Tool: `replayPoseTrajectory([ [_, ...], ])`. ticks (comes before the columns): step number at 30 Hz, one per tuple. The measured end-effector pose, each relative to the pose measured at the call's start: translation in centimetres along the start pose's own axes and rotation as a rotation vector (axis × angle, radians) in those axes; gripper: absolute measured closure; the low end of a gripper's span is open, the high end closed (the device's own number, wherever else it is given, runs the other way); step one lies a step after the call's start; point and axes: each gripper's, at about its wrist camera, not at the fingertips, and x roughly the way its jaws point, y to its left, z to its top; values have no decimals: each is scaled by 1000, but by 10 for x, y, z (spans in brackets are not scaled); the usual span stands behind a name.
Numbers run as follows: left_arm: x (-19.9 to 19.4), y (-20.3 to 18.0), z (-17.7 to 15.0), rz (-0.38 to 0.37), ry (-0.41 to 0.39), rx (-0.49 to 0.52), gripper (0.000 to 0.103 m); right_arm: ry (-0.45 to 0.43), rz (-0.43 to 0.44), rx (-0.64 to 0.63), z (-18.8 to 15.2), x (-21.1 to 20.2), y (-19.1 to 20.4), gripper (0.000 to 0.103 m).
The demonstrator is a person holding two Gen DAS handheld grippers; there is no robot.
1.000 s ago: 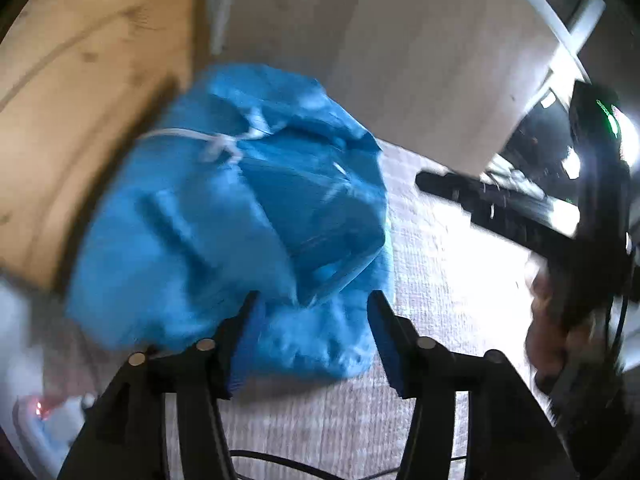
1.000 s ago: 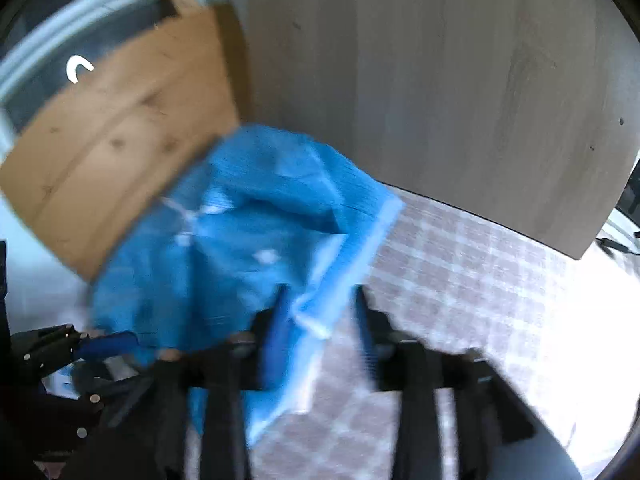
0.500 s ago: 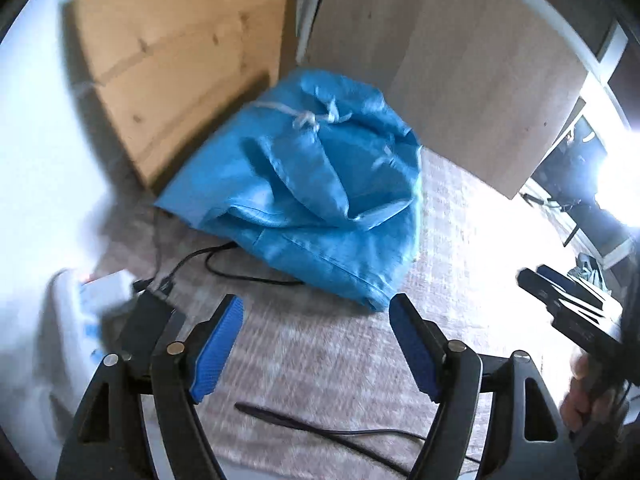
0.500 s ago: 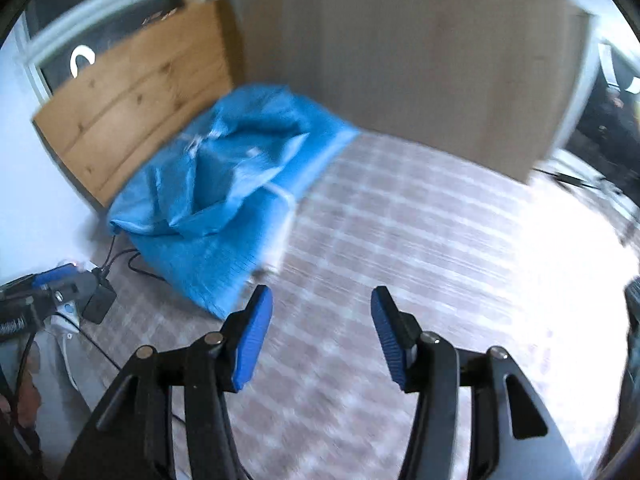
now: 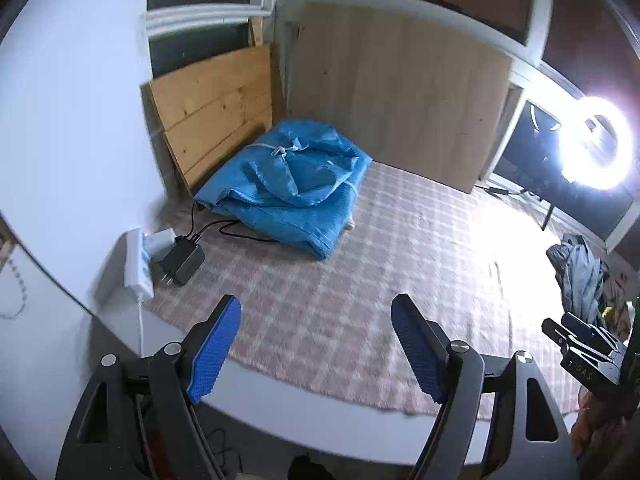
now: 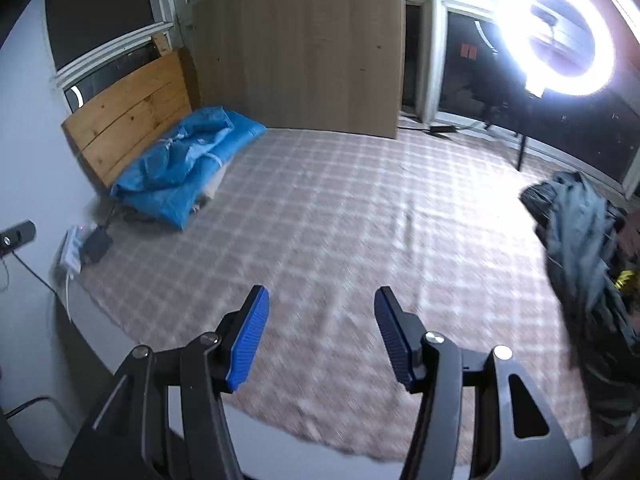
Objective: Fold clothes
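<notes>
A folded blue garment (image 5: 294, 184) with a white drawstring lies at the far left corner of a checked blanket (image 5: 380, 264), against a wooden board; the right wrist view shows the blue garment (image 6: 180, 172) too. A heap of grey-dark clothes (image 6: 580, 240) sits at the blanket's right edge, and the clothes heap (image 5: 580, 276) shows small in the left wrist view. My left gripper (image 5: 316, 344) stands open over the near blanket, nothing between its blue pads. My right gripper (image 6: 320, 336) is open too, empty, well back from the blue garment. The right gripper's body (image 5: 588, 356) shows at the left view's right edge.
A white power strip (image 5: 138, 264) with a black adapter (image 5: 182, 260) and cables lies left of the blanket. A pine board (image 5: 216, 120) and a larger pale panel (image 5: 396, 96) lean against the back wall. A bright ring light (image 6: 556, 28) on a stand glares at right.
Both grippers have let go of the blue garment and pulled far back from it; it now lies folded in the corner. The left jaws have widened.
</notes>
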Motion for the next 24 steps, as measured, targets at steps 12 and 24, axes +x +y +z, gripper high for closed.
replayPoseTrajectory([
  [12,-62,-28,-29,-37,-67,33,26,-29,4,-1,-38,-48,-28,49],
  [24,-78,-24,-44,-51,-92,12,26,-43,15,-75,-44,-56,-12,49],
])
